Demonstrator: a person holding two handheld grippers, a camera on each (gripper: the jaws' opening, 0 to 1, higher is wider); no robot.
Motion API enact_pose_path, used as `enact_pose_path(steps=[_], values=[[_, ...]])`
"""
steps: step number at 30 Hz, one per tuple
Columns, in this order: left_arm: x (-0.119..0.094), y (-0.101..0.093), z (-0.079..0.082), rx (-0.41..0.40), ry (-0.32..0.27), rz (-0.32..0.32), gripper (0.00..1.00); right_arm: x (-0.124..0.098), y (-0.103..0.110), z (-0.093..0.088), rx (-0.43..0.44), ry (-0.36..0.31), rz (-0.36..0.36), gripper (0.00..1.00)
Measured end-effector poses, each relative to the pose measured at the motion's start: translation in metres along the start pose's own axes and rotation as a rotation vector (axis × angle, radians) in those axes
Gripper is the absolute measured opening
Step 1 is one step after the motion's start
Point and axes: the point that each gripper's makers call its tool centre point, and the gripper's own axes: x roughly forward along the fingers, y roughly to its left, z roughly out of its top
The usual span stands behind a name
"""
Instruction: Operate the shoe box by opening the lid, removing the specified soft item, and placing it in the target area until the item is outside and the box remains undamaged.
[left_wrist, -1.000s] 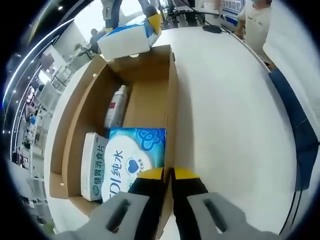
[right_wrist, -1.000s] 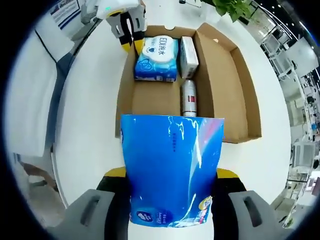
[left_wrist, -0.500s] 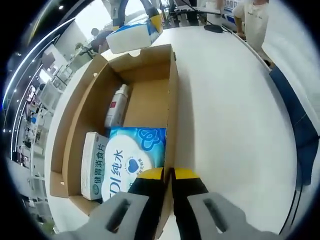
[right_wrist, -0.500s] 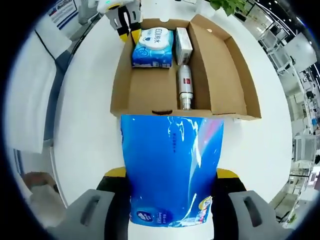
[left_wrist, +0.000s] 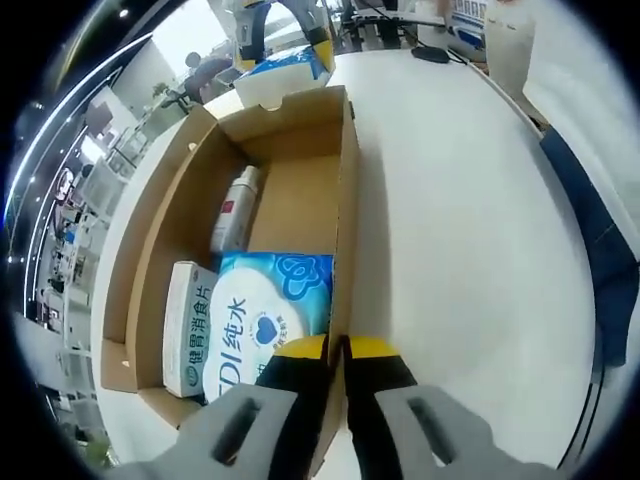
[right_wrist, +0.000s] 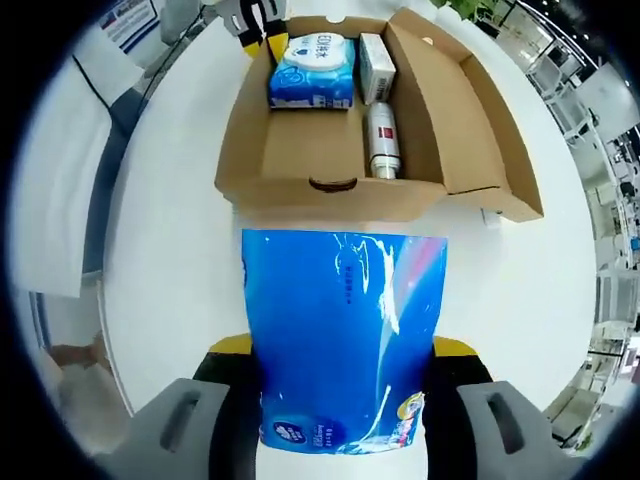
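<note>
My left gripper (left_wrist: 335, 347) stays clamped on the shoe box (left_wrist: 345, 200), one jaw on either side of its side wall, beside the wet-wipe pack (left_wrist: 265, 320). The white carton (left_wrist: 188, 330) and the spray can (left_wrist: 233, 210) lie inside, unmoved. My right gripper (right_wrist: 342, 350) is clenched on the blue soft pack (right_wrist: 340, 340). Over the last second this pack has moved from above the box interior to a position past the front wall (right_wrist: 330, 195), over the white table (right_wrist: 170, 260). I judge the removal step complete; the pack is outside, the box looks undamaged, and placing remains.
</note>
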Motion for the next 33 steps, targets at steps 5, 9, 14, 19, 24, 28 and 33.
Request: enact_pose_path(steps=[5,9,14,19,24,28,33], values=[[0.000,0.000,0.000,-0.005,-0.001,-0.002,0.05,0.013,0.002,0.001,-0.006,-0.005,0.014,0.63],[0.000,0.000,0.000,-0.007,0.000,-0.003,0.05,0.022,0.004,0.000,-0.020,0.001,0.026,0.63],[0.000,0.000,0.001,-0.005,0.000,-0.005,0.05,0.026,0.005,0.001,-0.024,-0.003,0.036,0.63],[0.000,0.000,0.000,0.005,0.009,-0.010,0.05,0.033,0.004,0.000,-0.036,0.004,0.041,0.63],[0.001,0.000,0.000,-0.004,0.006,-0.007,0.05,0.039,0.003,0.001,-0.061,0.015,0.054,0.64],[0.001,0.000,0.000,-0.008,0.006,-0.008,0.05,0.043,0.003,0.001,-0.059,0.021,0.057,0.64],[0.001,0.000,0.000,-0.013,0.004,-0.011,0.05,0.046,0.005,-0.003,-0.055,0.021,0.067,0.64]])
